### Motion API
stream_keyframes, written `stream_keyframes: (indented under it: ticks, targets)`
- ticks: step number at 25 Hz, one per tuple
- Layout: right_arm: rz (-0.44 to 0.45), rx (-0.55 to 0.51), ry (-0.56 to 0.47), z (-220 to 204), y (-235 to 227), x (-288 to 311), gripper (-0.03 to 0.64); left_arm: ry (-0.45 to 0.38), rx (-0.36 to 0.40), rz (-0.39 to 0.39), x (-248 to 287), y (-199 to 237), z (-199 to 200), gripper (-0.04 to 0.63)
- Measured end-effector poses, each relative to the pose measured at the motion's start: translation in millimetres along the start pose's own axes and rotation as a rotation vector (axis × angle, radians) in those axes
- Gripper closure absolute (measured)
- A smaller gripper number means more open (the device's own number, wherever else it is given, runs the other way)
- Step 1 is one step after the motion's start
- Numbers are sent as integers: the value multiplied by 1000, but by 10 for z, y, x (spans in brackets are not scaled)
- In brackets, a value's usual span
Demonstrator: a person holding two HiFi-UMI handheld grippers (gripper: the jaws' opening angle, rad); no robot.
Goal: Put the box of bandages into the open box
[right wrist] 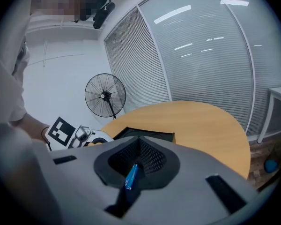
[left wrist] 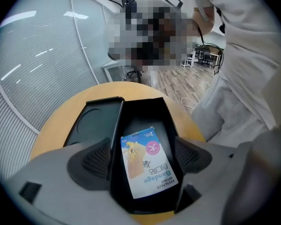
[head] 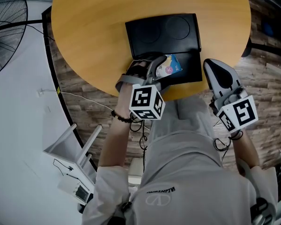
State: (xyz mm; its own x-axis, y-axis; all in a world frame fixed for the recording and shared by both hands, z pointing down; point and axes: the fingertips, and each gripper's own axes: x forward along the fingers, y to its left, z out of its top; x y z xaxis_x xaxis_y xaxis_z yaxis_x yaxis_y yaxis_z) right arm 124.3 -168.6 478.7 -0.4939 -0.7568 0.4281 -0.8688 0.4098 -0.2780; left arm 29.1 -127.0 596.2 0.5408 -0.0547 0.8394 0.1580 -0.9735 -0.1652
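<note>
The round wooden table (head: 84,41) carries a black open box (head: 192,65) near the person's edge, its lid (head: 161,34) folded flat on the far side; the left gripper (head: 152,71) reaches over the near corner of this box, and the right gripper (head: 215,69) hangs just beside the box's right end, apart from it; the box of bandages (head: 170,66) lies face up inside the open compartment.

By these pictures the placing looks essentially done: in the left gripper view the jaws stand spread wide, one to each side, with a gap between each pad and the carton, so the carton seems to rest on the box floor and not in a grip; what is left appears to be lifting the left gripper clear. The right gripper's jaws are pressed together; a thin blue sliver (right wrist: 131,175) shows at their seam, and what it is cannot be told.

Around stand a floor fan (head: 4,27), a white frame (head: 72,149) and a loose cable (head: 84,97) on the floor, all well apart from the box; nothing else lies on the table, and nothing seems to block the way out.
</note>
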Motion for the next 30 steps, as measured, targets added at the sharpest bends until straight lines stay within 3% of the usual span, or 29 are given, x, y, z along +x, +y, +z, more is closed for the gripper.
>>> stream_keyframes:
  ticks: [3,4,7,13,21,24,27,30]
  targets:
    - [-4,8,-14,59,-28,-7,600,-68,-33,43,-114,76,77,163]
    - [-9,13,-25,104,-40,-21,600,-96,-42,79,-191,123,104,194]
    - [-36,19,-73,311,-63,-133,600,-168,-51,220,-509,261,177,380]
    - [-75,-18,-175,769,-101,-394,600,-292,-153,442,-1142,549,343,579]
    - [-173,-87,-310,1426,-130,-895,600,-528,-291,733,-2436,1008,596,588]
    - [-215,-101,-369,1691,-151,-1122,600,-690,-520,812,-2958,1074,435,588]
    - [-258,-116,-441,1950,-194,-1351,600,-867,-574,878,-3381,1130,351,588]
    - [-306,-135,-509,2189,-224,-1594,600,-963,-627,897,-3595,1075,249,588]
